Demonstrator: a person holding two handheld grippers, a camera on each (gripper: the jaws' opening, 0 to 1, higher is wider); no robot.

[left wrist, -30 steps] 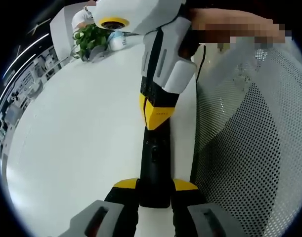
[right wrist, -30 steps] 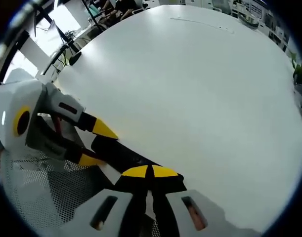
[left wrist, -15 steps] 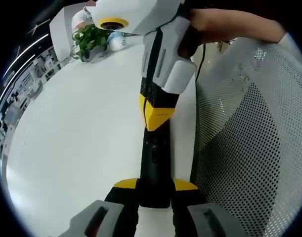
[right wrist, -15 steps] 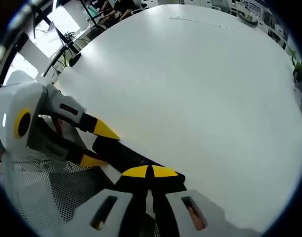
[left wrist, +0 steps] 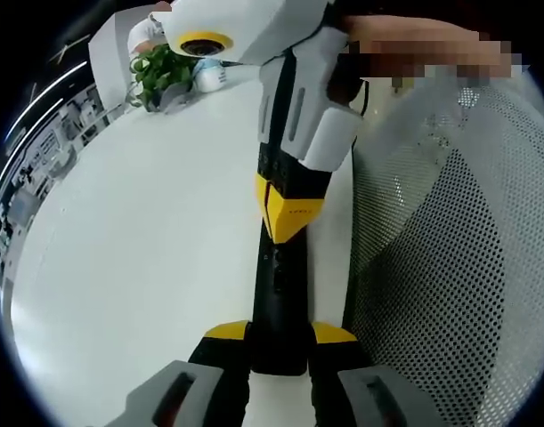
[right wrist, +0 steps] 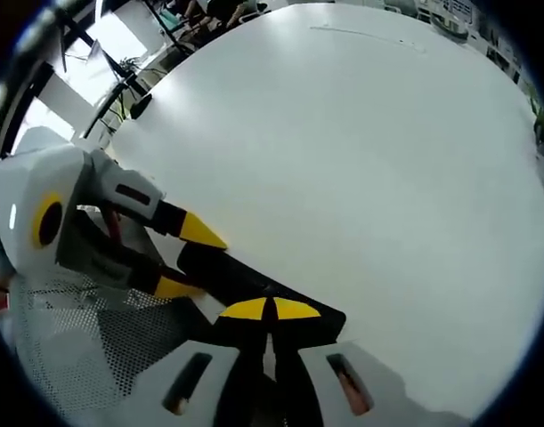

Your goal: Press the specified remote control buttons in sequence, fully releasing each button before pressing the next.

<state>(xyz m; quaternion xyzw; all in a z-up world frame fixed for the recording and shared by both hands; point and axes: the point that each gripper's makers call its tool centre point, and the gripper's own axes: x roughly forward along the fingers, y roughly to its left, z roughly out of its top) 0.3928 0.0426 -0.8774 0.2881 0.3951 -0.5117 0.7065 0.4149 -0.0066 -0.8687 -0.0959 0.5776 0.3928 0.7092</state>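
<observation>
A slim black remote control (left wrist: pixel 278 289) lies lengthwise just above the white table (left wrist: pixel 138 231), near its edge. My left gripper (left wrist: pixel 279 332) is shut on the remote's near end, one yellow-tipped jaw on each side. My right gripper (left wrist: pixel 289 212) reaches in from the top with its jaws shut, the yellow tip resting on the remote's face. In the right gripper view, the right gripper (right wrist: pixel 272 309) has its tips together over the remote (right wrist: pixel 245 283). The left gripper (right wrist: pixel 191 260) clamps the remote from the left there. The button under the tip is hidden.
A grey mesh chair back (left wrist: pixel 450 267) stands close along the table's edge and shows at lower left (right wrist: pixel 93 356) in the right gripper view. A potted plant (left wrist: pixel 165 71) sits at the table's far end. The wide white tabletop (right wrist: pixel 361 160) stretches beyond the remote.
My right gripper's shut tip has slid a little along the remote toward the left gripper. The left gripper keeps its hold on the remote.
</observation>
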